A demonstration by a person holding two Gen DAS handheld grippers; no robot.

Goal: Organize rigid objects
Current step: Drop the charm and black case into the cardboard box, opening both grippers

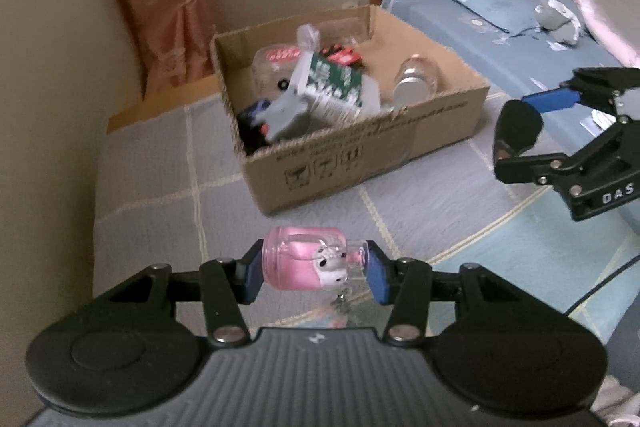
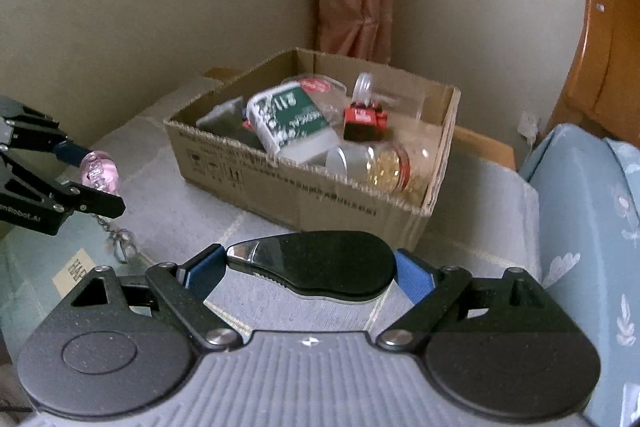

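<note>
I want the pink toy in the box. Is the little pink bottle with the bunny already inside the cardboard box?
No, the little pink bottle is outside the brown cardboard box, clamped between the jaws of the left gripper.

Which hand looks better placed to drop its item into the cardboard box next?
Right, probably. The right gripper, shut on the black object, looks closer to the cardboard box than the left gripper holding the pink keychain.

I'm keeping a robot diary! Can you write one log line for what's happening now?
left gripper: shut on pink keychain | right gripper: shut on black oval thing | cardboard box: partly filled, ahead
</note>
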